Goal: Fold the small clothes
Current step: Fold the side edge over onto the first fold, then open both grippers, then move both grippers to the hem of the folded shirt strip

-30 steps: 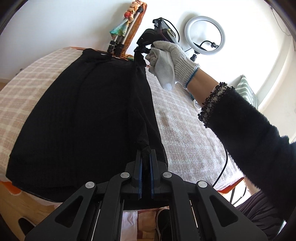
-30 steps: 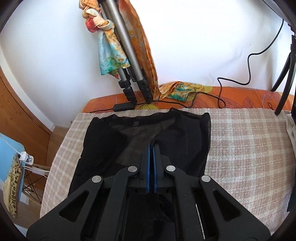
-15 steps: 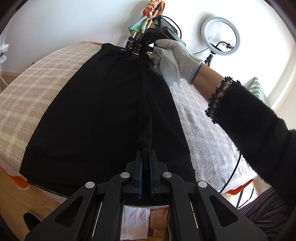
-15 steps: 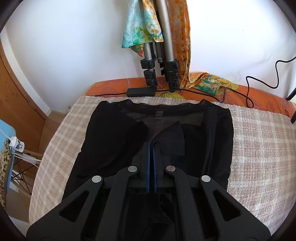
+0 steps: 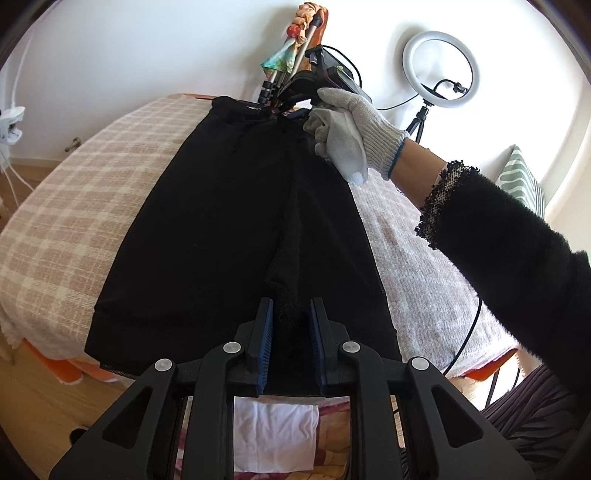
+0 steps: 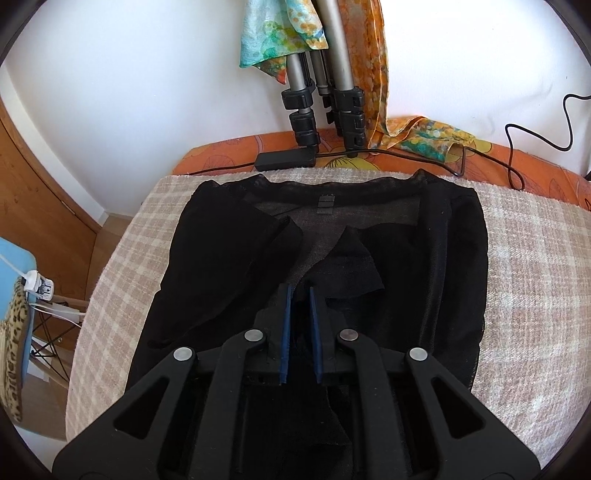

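Opening both jaws at this moment. My left hand-held gripper (image 5: 291, 325) sits at the near hem of the black skirt (image 5: 221, 229); a raised ridge of the fabric still stands in the gap between the blue pads, which have parted and no longer pinch it. My right hand-held gripper (image 6: 299, 306) is at the waistband end, jaws spreading, with sheer black fabric lying under and between the pads; I cannot tell whether any of it still touches them.

The black skirt (image 6: 424, 280) lies flat along the checked blanket (image 5: 66, 221) covering the bed, waistband toward the wall, hem reaching the near edge. A fold line runs down its length from waistband to hem, with one side panel laid over the middle. In the right wrist view the sheer lining and a small label show just below the waistband.

My right hand (image 5: 343, 125), in a white knit glove with a black fuzzy sleeve behind it, holds the right tool over the waistband.

Behind the bed: a tripod (image 6: 325, 88) draped with a coloured scarf (image 6: 280, 33) against the wall, a black adapter (image 6: 286, 159) with cable at its feet. A ring light (image 5: 441, 70) stands to the right.
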Demonstrator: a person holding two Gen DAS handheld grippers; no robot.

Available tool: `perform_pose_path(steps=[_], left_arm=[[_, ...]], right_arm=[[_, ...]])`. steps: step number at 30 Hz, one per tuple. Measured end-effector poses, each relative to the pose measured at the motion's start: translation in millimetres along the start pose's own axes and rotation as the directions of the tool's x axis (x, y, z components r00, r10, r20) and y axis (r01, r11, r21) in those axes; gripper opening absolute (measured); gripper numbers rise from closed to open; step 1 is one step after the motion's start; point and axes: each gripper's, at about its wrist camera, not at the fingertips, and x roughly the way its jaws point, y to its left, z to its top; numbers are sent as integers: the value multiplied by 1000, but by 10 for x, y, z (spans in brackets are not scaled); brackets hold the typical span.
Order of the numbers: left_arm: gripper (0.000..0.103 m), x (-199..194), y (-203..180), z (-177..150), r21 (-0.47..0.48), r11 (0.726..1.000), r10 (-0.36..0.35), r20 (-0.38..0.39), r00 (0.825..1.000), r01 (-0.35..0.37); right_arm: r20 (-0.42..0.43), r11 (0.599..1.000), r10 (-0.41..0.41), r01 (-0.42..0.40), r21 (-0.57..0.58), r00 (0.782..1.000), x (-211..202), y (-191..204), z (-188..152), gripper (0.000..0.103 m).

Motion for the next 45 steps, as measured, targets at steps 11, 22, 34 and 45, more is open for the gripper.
perform_pose_path(steps=[11, 22, 34, 45], left_arm=[[35, -435, 70, 22, 97, 995, -7, 2, 1000, 7], [35, -675, 351, 208, 180, 984, 22, -23, 1000, -17], [35, -516, 896, 392, 106, 994, 24, -144, 989, -9], [35, -194, 1090, 183, -36, 999, -45, -299, 953, 36]], right_arm=[[60, 995, 82, -85, 51, 995, -753, -67, -117, 66], [87, 994, 107, -105, -31, 990, -1788, 62, -760, 66], [-14, 994, 104, -104, -24, 994, -2424, 56, -2142, 66], [-239, 965, 263, -254, 68, 935, -2095, 171, -3217, 63]])
